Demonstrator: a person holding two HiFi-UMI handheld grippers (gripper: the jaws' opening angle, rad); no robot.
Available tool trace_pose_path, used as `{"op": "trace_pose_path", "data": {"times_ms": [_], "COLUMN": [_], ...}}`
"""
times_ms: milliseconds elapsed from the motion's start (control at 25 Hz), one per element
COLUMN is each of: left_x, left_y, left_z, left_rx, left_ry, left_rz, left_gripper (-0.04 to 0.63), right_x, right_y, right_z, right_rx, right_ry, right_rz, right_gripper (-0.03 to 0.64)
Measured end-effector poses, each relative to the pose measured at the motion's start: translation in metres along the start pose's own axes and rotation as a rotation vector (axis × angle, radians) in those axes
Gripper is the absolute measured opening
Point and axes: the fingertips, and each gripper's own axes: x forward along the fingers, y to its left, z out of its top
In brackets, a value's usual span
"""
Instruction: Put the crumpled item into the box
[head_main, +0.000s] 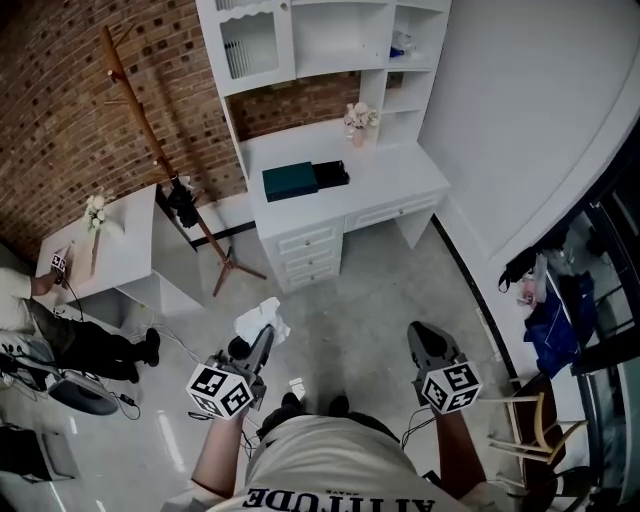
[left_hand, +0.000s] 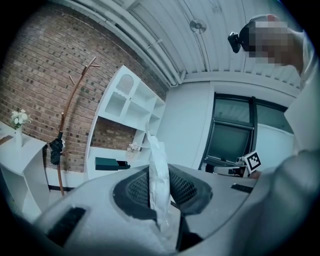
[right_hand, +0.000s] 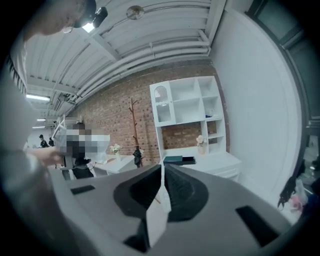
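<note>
Person (head_main: 330, 465) is standing on a pale floor (head_main: 380, 280), holding a gripper in each hand. The left gripper (head_main: 262, 338) is clamping the crumpled item (head_main: 263, 318), a white wad sticking up from between its jaws and hanging above the floor, near the person's feet. The right gripper (head_main: 424, 336) is pointing the same way, level with the left one and well apart from it, its jaws pressing together with nothing between them. A wooden chair (head_main: 535, 412) is standing at near right. A second person (head_main: 95, 345) is sitting at left beside a white side table (head_main: 130, 245) bearing flowers (head_main: 95, 210). Farther off, a wooden coat rack (head_main: 150, 135) is standing before a brick wall (head_main: 60, 100). A white desk (head_main: 400, 175) is standing against that wall on the far side, well apart from both grippers. The box (head_main: 290, 181), dark teal, is lying on the desk's left part, with a black tray (head_main: 332, 174) just beside it on the right. A vase (head_main: 358, 122) of pale flowers is standing farther back on the desk, under white shelves (head_main: 330, 40).
</note>
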Motion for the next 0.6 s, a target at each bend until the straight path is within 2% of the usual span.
{"op": "trace_pose_path", "data": {"times_ms": [280,600], "left_x": [0.017,0.036], "left_y": [-0.014,-0.010], "left_z": [0.001,0.001], "left_rx": [0.004,-0.001], "left_ry": [-0.003,-0.009], "left_rz": [0.019,0.025], "left_gripper": [0.074,0.074], "right_x": [-0.002,0.009], "right_y": [-0.020,-0.038], "right_z": [-0.002,0.002], "right_rx": [-0.019,-0.031], "right_ry": [0.021,0.035], "right_rz": [0.025,0.017], "right_gripper": [0.038,0.038]}}
